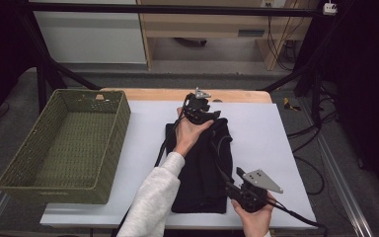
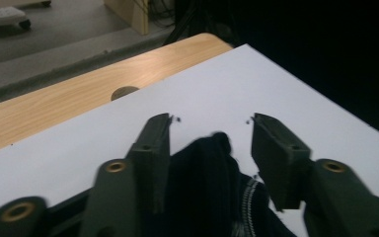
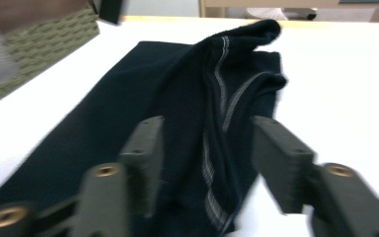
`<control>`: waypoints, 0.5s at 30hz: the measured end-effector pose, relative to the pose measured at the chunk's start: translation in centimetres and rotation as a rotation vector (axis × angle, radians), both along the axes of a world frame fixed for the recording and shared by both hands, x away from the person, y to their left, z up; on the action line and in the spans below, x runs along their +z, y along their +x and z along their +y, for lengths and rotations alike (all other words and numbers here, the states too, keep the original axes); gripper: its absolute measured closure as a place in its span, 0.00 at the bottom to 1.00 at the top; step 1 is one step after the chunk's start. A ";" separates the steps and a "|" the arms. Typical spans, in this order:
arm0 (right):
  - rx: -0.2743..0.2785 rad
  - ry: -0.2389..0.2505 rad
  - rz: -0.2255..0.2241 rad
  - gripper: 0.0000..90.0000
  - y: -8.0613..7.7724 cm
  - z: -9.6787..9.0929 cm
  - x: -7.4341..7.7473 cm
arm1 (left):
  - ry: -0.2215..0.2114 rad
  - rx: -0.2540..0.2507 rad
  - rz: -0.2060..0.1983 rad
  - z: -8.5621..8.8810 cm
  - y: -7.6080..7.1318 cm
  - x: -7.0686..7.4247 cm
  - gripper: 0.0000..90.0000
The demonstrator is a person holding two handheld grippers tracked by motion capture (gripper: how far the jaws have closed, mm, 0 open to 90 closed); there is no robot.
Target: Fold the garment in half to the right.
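A dark garment [image 1: 202,168] with pale stitching lies folded lengthwise on the white sheet [image 1: 266,133] covering the table. My left gripper [image 1: 216,117] is at its far end. In the left gripper view its jaws [image 2: 210,119] stand apart with a bunched tip of the garment [image 2: 202,187] lying loose between them. My right gripper [image 1: 231,181] is at the garment's near right edge. In the right gripper view its jaws [image 3: 207,121] are open, straddling the stitched fold of the garment [image 3: 128,98] without pressing on it.
A green woven basket [image 1: 111,143] stands at the left of the table, and its side appears in the right gripper view [image 3: 44,39]. A bare wooden strip [image 1: 177,94] runs along the far table edge. White sheet lies bare to the right of the garment.
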State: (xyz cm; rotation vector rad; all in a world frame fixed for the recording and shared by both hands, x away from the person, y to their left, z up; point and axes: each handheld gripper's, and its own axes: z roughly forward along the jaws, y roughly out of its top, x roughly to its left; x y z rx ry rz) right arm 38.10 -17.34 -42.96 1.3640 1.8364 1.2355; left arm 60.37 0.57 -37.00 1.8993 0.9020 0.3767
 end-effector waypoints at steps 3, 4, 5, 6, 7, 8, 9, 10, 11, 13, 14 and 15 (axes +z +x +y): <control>0.050 0.009 0.010 0.32 1.4 -1.1 0.4 | -0.041 0.008 -0.032 2.0 -1.2 0.4 0.40; 0.058 0.002 0.010 0.31 1.8 -1.4 0.5 | -0.047 0.009 -0.036 2.7 -1.5 0.4 0.37; 0.077 -0.003 0.004 0.28 2.1 -1.7 0.6 | -0.052 0.013 -0.042 3.5 -1.8 0.3 0.35; 0.088 0.000 0.014 0.25 2.5 -1.8 0.7 | -0.056 0.015 -0.049 4.2 -2.1 0.3 0.33; 0.098 0.005 0.023 0.22 2.8 -2.0 0.8 | -0.058 0.019 -0.052 5.0 -2.4 0.1 0.30; 0.120 0.006 0.030 0.20 3.0 -2.1 0.9 | -0.058 0.021 -0.050 5.7 -2.6 0.0 0.28; 0.126 0.009 0.029 0.19 3.2 -2.2 0.9 | -0.060 0.024 -0.044 6.3 -2.8 -0.2 0.26; 0.137 0.013 0.026 0.18 3.4 -2.3 1.0 | -0.061 0.024 -0.038 6.9 -3.0 -0.4 0.23; 0.152 0.010 0.029 0.17 3.5 -2.4 1.0 | -0.060 0.023 -0.034 7.5 -3.1 -0.6 0.21; 0.175 0.018 0.034 0.14 3.8 -2.7 1.0 | -0.059 0.029 -0.023 8.5 -3.5 -1.1 0.16; 0.196 0.014 0.042 0.12 3.9 -2.8 1.0 | -0.052 0.029 -0.013 8.9 -3.7 -1.4 0.15; 0.209 0.010 0.054 0.09 4.0 -2.9 1.0 | -0.043 0.028 -0.004 9.3 -3.9 -1.6 0.13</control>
